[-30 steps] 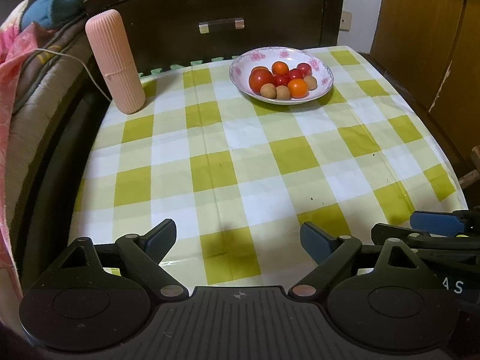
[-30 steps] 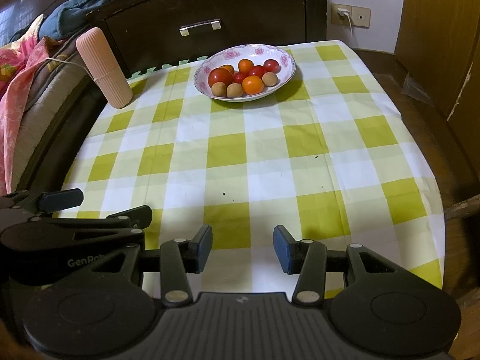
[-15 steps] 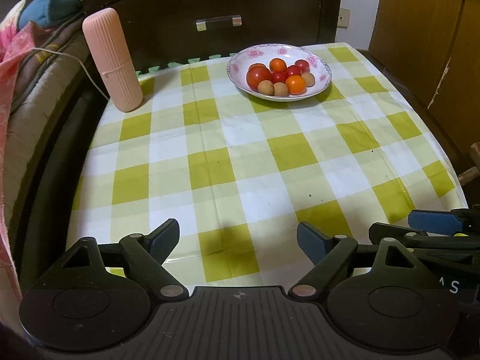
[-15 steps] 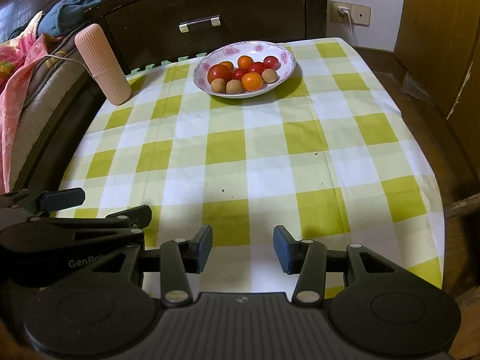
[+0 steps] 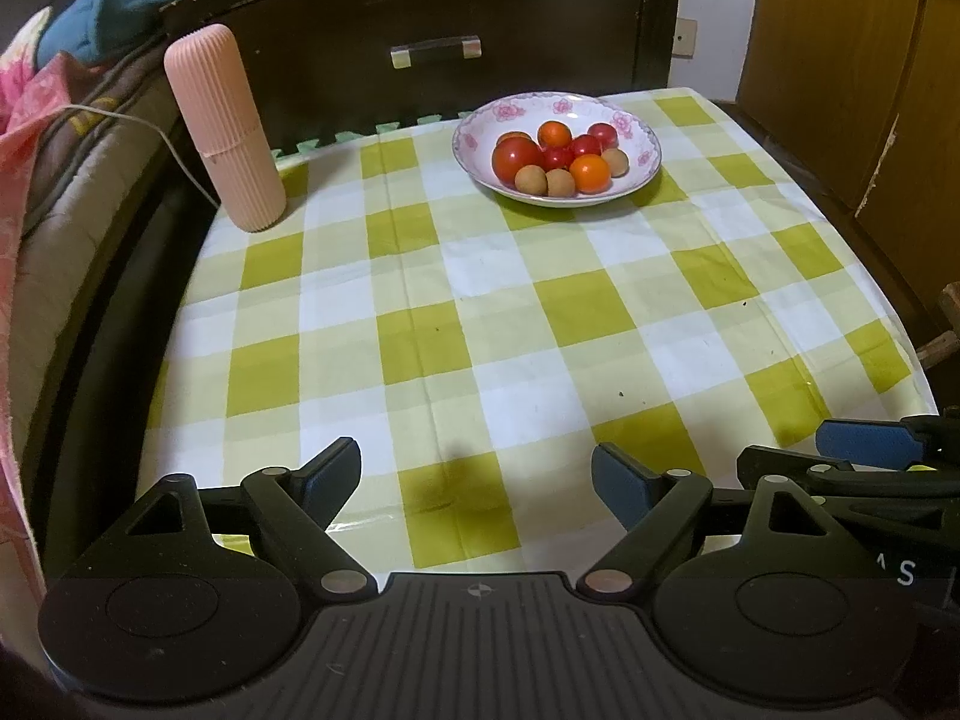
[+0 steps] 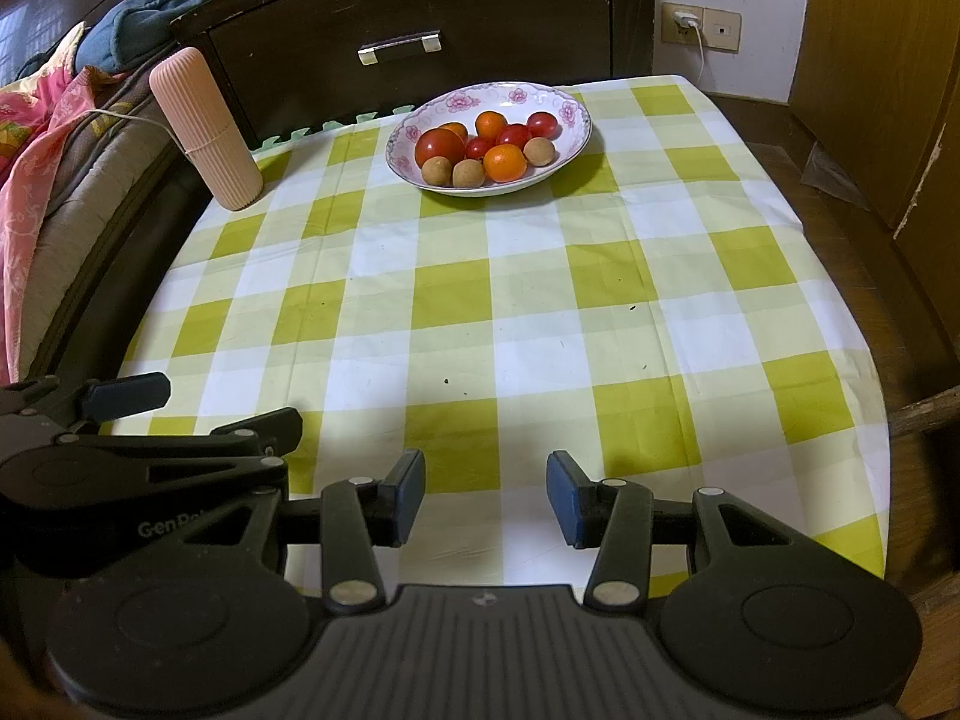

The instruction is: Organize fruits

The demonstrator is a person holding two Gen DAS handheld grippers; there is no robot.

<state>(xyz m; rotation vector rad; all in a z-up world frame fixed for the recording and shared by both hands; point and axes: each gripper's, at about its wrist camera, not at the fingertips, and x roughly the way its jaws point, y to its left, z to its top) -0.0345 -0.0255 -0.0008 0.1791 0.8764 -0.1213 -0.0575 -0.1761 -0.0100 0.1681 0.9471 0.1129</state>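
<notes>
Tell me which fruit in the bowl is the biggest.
The large red tomato at the bowl's left side; the other red ones are clearly smaller, as are the orange and tan fruits.

Bowl sat far centre on table, fruits inside. Cylinder stood upright far left, w/ drawer cabinet behind both.

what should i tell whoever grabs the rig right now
Left hand-held gripper: open, empty, low over the near table edge.
Right hand-held gripper: open, empty, beside it.
All fruit sits mixed in the floral bowl at the far side of the checked tablecloth: red tomatoes, orange fruits, small brown fruits.
Pink ribbed container stands far left.
Done: nothing sorted yet.
Left: reach the bowl, start sorting.
</notes>
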